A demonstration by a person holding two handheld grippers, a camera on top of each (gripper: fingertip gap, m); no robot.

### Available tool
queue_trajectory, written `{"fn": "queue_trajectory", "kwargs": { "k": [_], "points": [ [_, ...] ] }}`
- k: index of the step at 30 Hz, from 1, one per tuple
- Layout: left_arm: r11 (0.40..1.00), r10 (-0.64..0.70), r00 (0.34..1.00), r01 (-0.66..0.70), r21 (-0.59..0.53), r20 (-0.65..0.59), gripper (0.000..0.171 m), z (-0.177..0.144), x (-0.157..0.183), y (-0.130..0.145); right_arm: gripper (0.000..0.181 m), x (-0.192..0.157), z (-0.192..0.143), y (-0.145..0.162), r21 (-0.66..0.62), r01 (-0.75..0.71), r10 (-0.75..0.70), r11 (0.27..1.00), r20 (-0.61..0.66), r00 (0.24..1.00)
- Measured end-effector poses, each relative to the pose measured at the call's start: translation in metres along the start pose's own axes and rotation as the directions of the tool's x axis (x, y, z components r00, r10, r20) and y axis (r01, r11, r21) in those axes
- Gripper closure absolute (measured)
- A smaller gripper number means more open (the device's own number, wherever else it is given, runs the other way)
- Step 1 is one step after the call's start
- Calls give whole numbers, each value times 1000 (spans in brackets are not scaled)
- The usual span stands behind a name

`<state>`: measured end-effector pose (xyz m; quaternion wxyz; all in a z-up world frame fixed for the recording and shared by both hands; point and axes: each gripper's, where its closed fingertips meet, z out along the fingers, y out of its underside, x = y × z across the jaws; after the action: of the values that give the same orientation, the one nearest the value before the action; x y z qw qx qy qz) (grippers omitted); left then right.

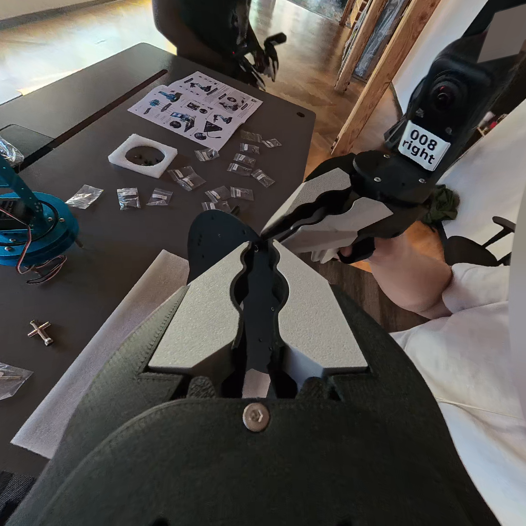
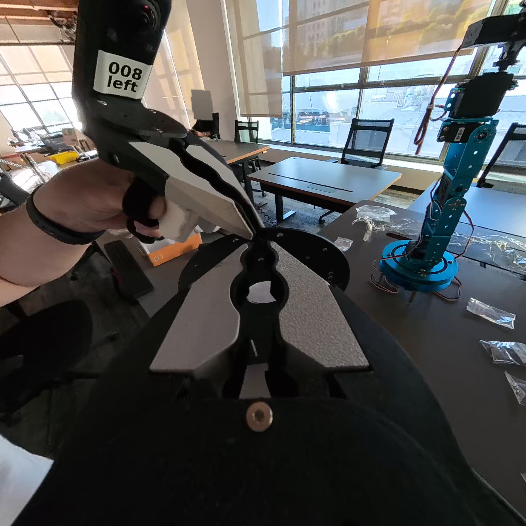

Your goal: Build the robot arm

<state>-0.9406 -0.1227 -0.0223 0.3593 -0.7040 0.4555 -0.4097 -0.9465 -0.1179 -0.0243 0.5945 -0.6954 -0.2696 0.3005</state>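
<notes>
My left gripper (image 1: 260, 244) is shut on a black round plate (image 1: 216, 242) drilled with small holes and holds it edge-on above the table's near edge. The plate runs deep between its grey fingers. My right gripper (image 2: 259, 244) comes in from the right, and its fingers are closed to a point. Its tips (image 1: 263, 237) touch the plate right beside the left gripper's tips (image 2: 253, 234). I cannot tell whether they pinch anything small. In the right wrist view the plate (image 2: 313, 256) spreads out behind my fingers, and its centre hole shows through the gap.
On the dark table (image 1: 128, 250) are a blue robot arm on a round base (image 1: 37, 225) (image 2: 421, 264), several small clear bags (image 1: 242, 168), a printed sheet (image 1: 196, 105), a white foam frame (image 1: 142, 155), a cross wrench (image 1: 39, 331) and a foam sheet (image 1: 113, 341). A person (image 1: 205, 28) stands at the far side. Both grippers' tips are close together, under 4 cm apart. Left tips and right tips are each some 35 centimeters from the cross wrench (image 1: 39, 331).
</notes>
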Motion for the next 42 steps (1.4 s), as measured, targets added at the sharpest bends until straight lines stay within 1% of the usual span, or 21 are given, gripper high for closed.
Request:
{"fn": "queue_trajectory", "kwargs": {
  "k": [3,6,8,10,12,13,15,18,21,22,25,29,33,36,42],
  "points": [
    [1000,-8,1000,8,13,-13,163,-1,0,0,177,-1,2,0,-1,-21,21,1000,25,999],
    [999,22,1000,-21,40,-19,162,-2,0,0,178,-1,2,0,13,-22,22,1000,27,999],
    [997,43,999,-42,66,-20,158,-5,1,2,178,-1,4,1,13,-30,30,999,29,999],
    [989,99,995,-99,110,5,155,-12,3,4,178,0,4,0,17,-31,30,999,25,999],
    [970,187,981,-193,148,51,153,-16,6,6,178,0,3,0,18,-36,36,999,31,999],
    [959,229,970,-239,153,79,150,-17,6,7,178,0,3,0,20,-39,38,999,33,999],
    [940,286,950,-304,154,125,146,-15,5,5,178,1,4,0,27,-39,38,999,36,999],
    [937,315,941,-329,117,123,141,-8,6,5,177,0,7,0,27,-29,28,999,38,999],
    [927,356,923,-369,68,148,148,-4,0,6,177,2,6,0,27,-18,17,999,34,999],
    [927,354,924,-367,74,146,154,-3,0,5,177,3,6,0,28,-14,13,1000,32,999],
    [927,346,928,-361,102,141,157,-2,1,1,178,4,4,0,34,-10,9,999,25,1000],
    [930,323,935,-342,133,144,158,0,-1,-2,177,7,4,-1,40,5,-6,999,16,1000],
    [947,247,961,-267,180,126,159,-1,-5,-4,177,9,7,-2,42,-2,1,999,29,1000],
    [953,196,974,-217,213,112,159,-3,-8,-5,177,8,10,-2,27,23,-24,999,27,999],
    [949,206,970,-231,214,130,161,-6,-12,-5,177,7,15,-3,19,44,-45,999,34,998]
  ]
}}
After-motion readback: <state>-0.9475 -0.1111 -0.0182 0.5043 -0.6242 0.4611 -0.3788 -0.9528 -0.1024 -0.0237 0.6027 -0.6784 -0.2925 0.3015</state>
